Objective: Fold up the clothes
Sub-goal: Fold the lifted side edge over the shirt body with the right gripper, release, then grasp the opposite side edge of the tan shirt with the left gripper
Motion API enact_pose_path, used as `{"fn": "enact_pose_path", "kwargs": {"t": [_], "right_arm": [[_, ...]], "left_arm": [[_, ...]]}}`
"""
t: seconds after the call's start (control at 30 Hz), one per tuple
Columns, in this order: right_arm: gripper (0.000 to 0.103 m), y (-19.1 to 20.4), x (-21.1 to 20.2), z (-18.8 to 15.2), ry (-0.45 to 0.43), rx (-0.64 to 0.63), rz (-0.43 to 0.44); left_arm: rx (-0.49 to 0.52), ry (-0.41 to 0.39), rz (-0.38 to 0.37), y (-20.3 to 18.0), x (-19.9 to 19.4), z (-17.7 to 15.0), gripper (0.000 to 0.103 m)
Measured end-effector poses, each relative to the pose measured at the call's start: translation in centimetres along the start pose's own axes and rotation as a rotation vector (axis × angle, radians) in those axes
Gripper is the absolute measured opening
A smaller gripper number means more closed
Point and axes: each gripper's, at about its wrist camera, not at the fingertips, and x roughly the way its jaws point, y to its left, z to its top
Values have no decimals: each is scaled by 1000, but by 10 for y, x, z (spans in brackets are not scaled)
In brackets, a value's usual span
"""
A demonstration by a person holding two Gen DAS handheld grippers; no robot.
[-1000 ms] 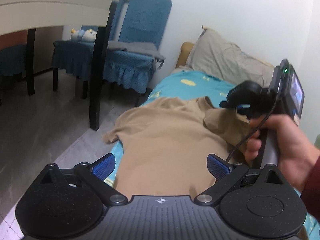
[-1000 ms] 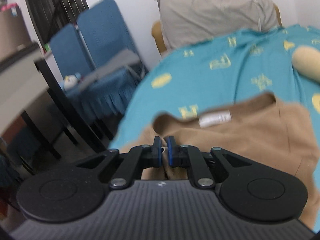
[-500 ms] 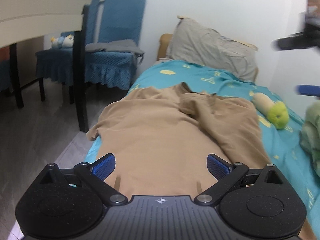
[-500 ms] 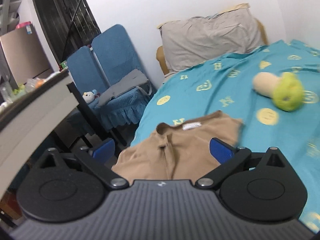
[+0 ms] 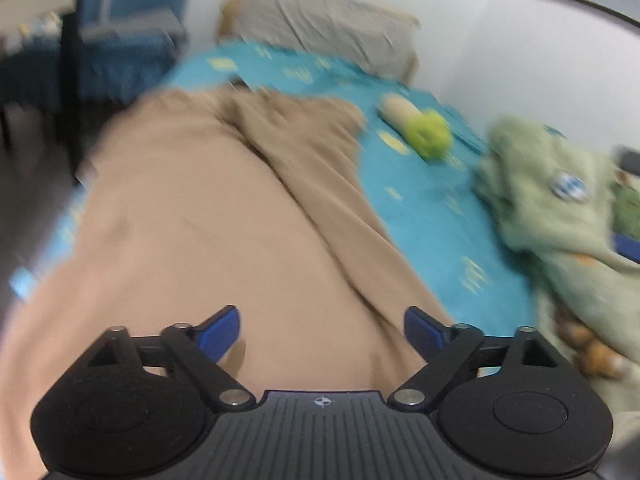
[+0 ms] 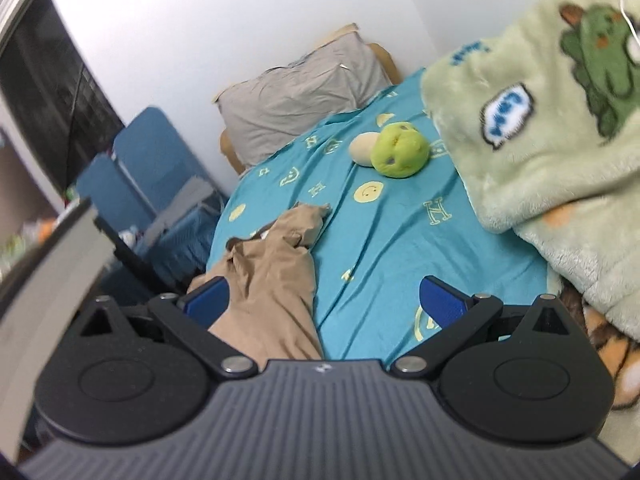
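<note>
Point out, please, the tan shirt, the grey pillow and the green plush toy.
tan shirt (image 5: 224, 216), left wrist view, middle of its body.
grey pillow (image 6: 296, 96), right wrist view, centre of its face.
green plush toy (image 6: 398, 152), right wrist view, its round green head.

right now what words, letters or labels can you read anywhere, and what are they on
"H" on the teal bedsheet, printed in pale yellow beside smiley faces; the other letters there are too distorted to be sure of.
Blue speech-bubble patch on the green blanket: lettering too blurred to read.
Dark blue writing near the blanket's top edge: too blurred.
White tag at the collar of the tan shirt: too small to read.
</note>
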Motion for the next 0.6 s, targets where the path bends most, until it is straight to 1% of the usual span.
{"fn": "enact_pose_path", "kwargs": {"t": [0.03, 0.1, 0.13, 0.17, 0.2, 0.23, 0.33, 0.4, 0.43, 0.5, 0.53, 0.57, 0.6], "right_arm": [[103, -3, 4, 0, 10, 6, 9], [103, -11, 8, 0, 33, 24, 13], [103, -15, 10, 0, 45, 35, 13], [103, -19, 11, 0, 55, 46, 16], [103, -21, 12, 0, 61, 61, 27], [103, -24, 14, 0, 68, 75, 39], [103, -33, 18, 0, 85, 118, 61], [103, -38, 21, 0, 95, 146, 66], [103, -40, 23, 0, 101, 160, 69], [103, -44, 27, 0, 115, 181, 81], [103, -45, 28, -1, 120, 185, 85], [103, -45, 29, -1, 124, 186, 86], [103, -45, 31, -1, 128, 186, 87]], "left_arm": [[-20, 17, -44, -7, -2, -5, 78], [-53, 39, -127, -17, -4, -15, 77], [-67, 69, -165, -23, 0, -21, 75], [-84, 105, -194, -26, 5, -27, 68], [-86, 133, -206, -30, 10, -32, 64], [-85, 159, -215, -34, 16, -37, 60], [-82, 237, -242, -45, 33, -51, 60], [-54, 261, -201, -49, 44, -59, 60], [-56, 271, -195, -48, 49, -61, 60], [-50, 259, -211, -48, 52, -65, 60], [-42, 254, -216, -49, 53, -67, 58], [-43, 252, -212, -49, 54, -66, 46], [-47, 251, -205, -49, 56, -65, 37]]}}
